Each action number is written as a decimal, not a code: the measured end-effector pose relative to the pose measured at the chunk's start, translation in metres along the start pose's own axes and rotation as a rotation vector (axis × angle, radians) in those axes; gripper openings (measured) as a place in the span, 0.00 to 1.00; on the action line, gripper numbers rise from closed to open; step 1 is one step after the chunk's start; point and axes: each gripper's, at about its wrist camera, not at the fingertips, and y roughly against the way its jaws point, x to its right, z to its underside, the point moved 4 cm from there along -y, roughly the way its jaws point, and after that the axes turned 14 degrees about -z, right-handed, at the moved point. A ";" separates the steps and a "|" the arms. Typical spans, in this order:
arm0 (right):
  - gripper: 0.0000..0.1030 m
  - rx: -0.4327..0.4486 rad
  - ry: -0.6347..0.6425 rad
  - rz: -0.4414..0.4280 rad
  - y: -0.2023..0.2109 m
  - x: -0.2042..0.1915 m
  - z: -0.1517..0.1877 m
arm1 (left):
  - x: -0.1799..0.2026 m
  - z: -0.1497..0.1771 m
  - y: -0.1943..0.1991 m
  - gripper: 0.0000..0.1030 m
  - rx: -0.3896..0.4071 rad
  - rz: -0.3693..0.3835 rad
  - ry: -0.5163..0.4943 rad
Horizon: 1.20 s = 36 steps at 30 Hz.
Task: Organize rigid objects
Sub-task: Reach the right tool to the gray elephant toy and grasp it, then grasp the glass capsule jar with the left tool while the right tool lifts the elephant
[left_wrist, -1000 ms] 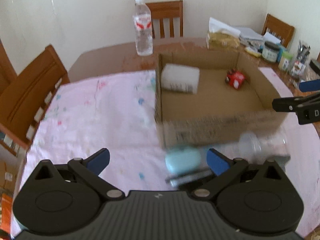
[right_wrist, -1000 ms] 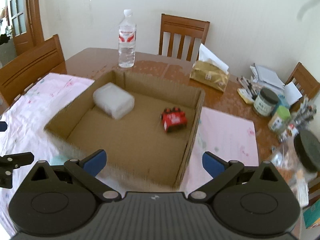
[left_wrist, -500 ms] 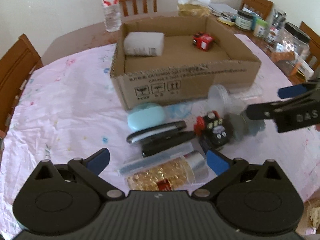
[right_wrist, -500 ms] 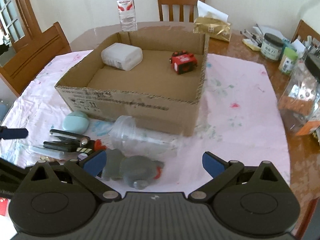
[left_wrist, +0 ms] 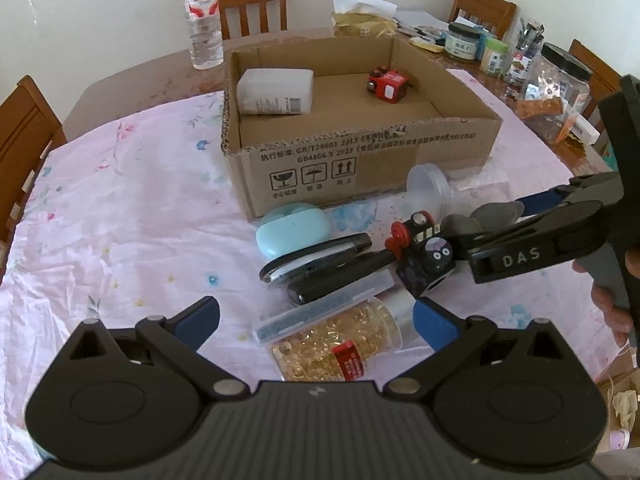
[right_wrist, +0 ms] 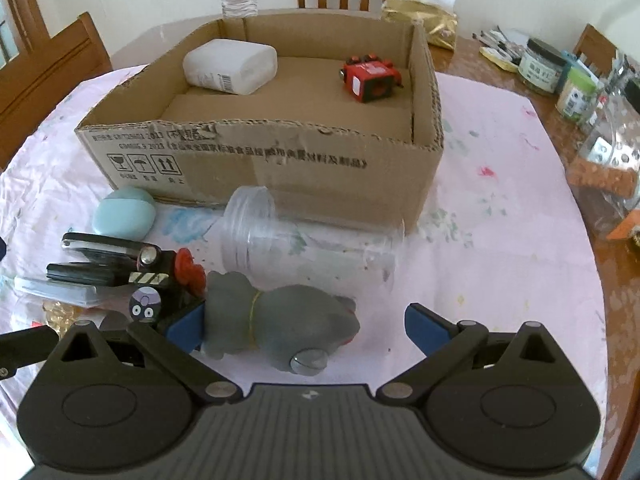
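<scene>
Black left gripper point(left_wrist: 316, 316) with blue pads point(left_wrist: 434, 322), silver screws.

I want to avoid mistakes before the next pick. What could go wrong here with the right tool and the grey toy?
1. The right tool is open around the grey toy, whose rounded body might slip when squeezed.
2. Its left finger sits close to the black toy car; closing may nudge or pinch it.
3. The clear plastic jar lies on its side just behind and could roll if bumped.

"DAS" on right gripper point(left_wrist: 520, 216); "2013" on cardboard box point(left_wrist: 360, 152).
</scene>
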 end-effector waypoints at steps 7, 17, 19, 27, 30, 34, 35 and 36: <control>1.00 -0.067 0.045 0.029 -0.010 0.004 0.011 | 0.005 0.001 -0.003 0.99 -0.018 0.017 0.006; 1.00 -0.031 0.096 0.001 -0.010 0.010 0.015 | 0.009 0.012 -0.006 0.99 -0.101 -0.021 0.065; 1.00 -0.032 0.108 -0.006 -0.010 0.009 0.015 | 0.011 0.016 -0.008 0.99 -0.127 -0.027 0.083; 1.00 -0.011 0.160 -0.037 -0.007 0.010 0.021 | 0.028 0.012 -0.018 0.99 -0.149 -0.036 0.151; 1.00 -0.012 0.180 -0.051 -0.004 0.010 0.024 | 0.029 0.010 -0.026 0.99 -0.147 -0.071 0.179; 1.00 -0.012 0.200 -0.065 0.000 0.010 0.028 | 0.024 0.015 -0.029 0.99 -0.150 -0.114 0.182; 1.00 -0.013 0.204 -0.068 0.001 0.010 0.029 | 0.021 0.018 -0.028 0.99 -0.152 -0.125 0.183; 1.00 -0.013 0.208 -0.070 0.002 0.010 0.031 | 0.018 0.021 -0.027 0.99 -0.155 -0.133 0.184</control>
